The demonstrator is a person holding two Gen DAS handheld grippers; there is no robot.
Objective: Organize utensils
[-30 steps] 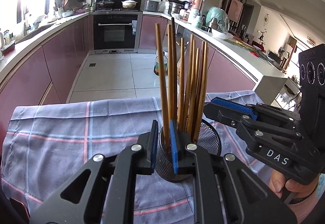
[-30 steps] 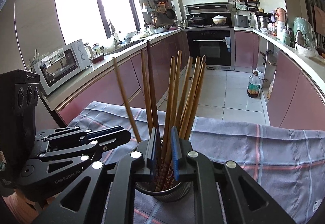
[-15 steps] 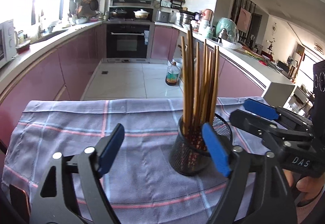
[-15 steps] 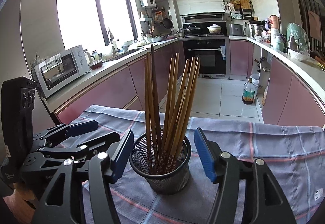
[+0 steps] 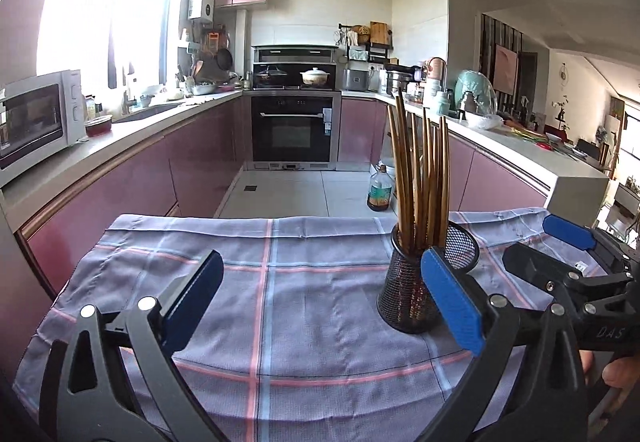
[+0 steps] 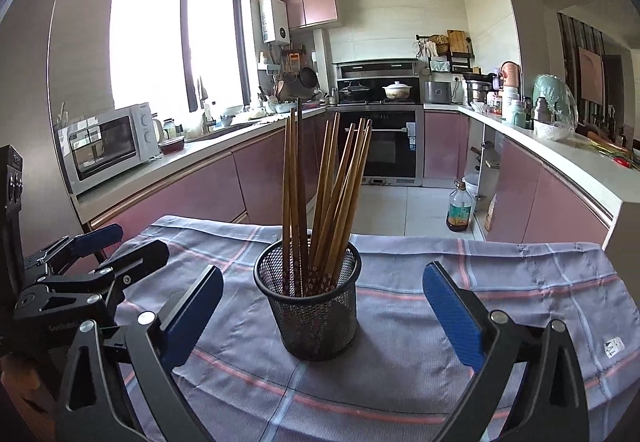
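Note:
A black mesh holder [image 6: 312,306] stands upright on the checked cloth [image 6: 500,282] with several brown chopsticks [image 6: 320,201] in it. In the left wrist view the holder [image 5: 404,298] and the chopsticks [image 5: 420,177] stand to the right of centre. My left gripper [image 5: 320,298] is open and empty, drawn back from the holder; it also shows in the right wrist view [image 6: 116,246]. My right gripper [image 6: 324,314] is open and empty, with the holder between and beyond its pads; it also shows in the left wrist view [image 5: 548,246].
The cloth-covered table ends at its far edge [image 5: 280,219], with tiled kitchen floor beyond. An oil bottle [image 5: 378,193] stands on the floor. Pink cabinets and counters run along both sides, with a microwave [image 6: 108,145] at left and an oven [image 5: 294,129] at the back.
Both grippers were shut on chopsticks in the holder, then opened and let go. Both have drawn back and up from the holder, and the chopsticks stay in it.

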